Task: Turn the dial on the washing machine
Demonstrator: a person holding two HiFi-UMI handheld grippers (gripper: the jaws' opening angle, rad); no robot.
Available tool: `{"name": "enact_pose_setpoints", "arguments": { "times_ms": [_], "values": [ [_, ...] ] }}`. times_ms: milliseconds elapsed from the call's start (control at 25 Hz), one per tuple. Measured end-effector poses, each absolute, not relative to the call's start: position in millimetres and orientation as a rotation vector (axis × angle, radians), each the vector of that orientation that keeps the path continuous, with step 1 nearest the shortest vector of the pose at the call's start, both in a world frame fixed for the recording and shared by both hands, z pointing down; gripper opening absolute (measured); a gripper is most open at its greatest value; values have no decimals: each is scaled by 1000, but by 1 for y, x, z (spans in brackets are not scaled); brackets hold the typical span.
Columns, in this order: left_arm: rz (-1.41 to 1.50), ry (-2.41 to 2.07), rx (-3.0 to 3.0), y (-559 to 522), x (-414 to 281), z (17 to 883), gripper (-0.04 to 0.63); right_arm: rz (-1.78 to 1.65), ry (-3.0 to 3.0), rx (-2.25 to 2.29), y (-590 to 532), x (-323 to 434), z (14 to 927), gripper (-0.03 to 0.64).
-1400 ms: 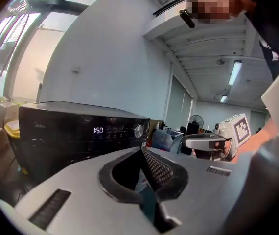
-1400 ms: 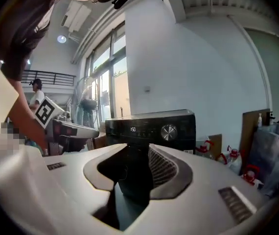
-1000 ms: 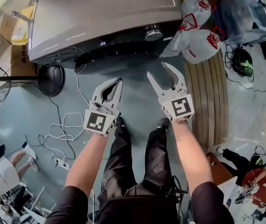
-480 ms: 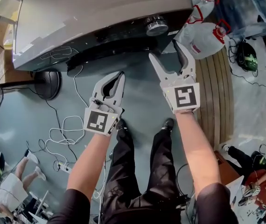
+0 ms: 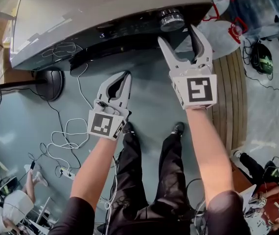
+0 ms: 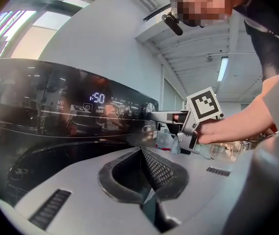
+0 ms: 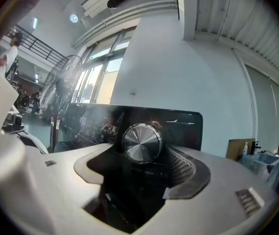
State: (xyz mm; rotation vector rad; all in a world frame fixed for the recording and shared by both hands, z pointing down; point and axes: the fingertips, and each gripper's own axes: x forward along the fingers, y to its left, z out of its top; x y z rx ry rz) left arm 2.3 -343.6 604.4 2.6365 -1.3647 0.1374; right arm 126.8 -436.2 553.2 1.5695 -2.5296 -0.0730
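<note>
1. Far left, on the floor: the round fan base [image 5: 49, 84], with loops of white cable [image 5: 66, 133] lying just to its right.
2. Left gripper [image 5: 126, 75]: jaws together with nothing between them. It is held low in front of the washing machine [image 5: 105, 9] and points at its dark front, well short of the controls.
3. The washing machine has a grey top, and a black control panel [image 5: 125, 31] runs along its near edge. The left gripper view shows a lit display [image 6: 97, 98] on that panel, with the door's dark curve below it.
4. Dial [image 5: 172, 19]: a silver knob at the right end of the control panel. It stands out from the panel face.
5. Right gripper [image 5: 178, 34]: jaws wide apart — they have just been opening. In the right gripper view the dial sits centred in the gap. In the head view it lies just beyond the tips. Neither pad presses on it, so nothing is gripped.
6. Right of the machine: white bags [image 5: 218, 33] with red handles lie close by its corner. A slatted wooden board [image 5: 230, 97] lies on the floor — the right forearm runs alongside it.
</note>
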Motion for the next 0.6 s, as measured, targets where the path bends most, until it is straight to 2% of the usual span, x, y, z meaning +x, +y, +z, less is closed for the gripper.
{"name": "enact_pose_setpoints", "arguments": {
  "times_ms": [600],
  "values": [
    [118, -1371, 2606, -344, -6, 604, 17, -109, -2495, 1645, -452, 125, 542, 295]
  ]
}}
